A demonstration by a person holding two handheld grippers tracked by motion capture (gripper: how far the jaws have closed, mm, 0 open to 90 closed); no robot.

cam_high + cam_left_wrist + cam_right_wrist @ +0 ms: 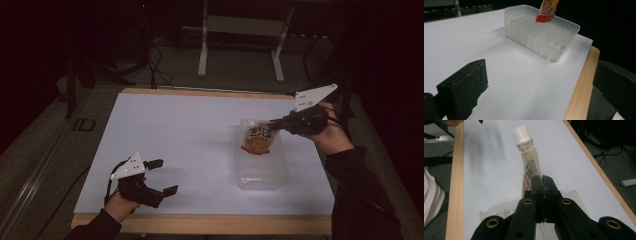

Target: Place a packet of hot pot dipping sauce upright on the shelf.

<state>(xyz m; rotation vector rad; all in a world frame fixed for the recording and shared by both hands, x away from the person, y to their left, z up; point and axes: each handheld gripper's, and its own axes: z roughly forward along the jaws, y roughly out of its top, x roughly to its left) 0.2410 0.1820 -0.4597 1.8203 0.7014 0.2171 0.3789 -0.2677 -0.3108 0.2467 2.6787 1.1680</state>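
- The right tongs, at the centre right of the high view, are pressed together on a spouted drink pouch, pinching it by its upper edge just below the white screw cap.
- The pouch hangs upright with its red lower end inside the clear plastic bin, at that bin's far end.
- The left tongs, at the lower left of the high view, are spread wide with nothing between them, hovering over bare white desk, well apart from the bin.
- Step in hand, as I judge it: setting the pouch into the bin.
- Next move probably calls for lowering the pouch until it rests on the bin floor, then opening the right tongs and lifting clear without catching the cap.
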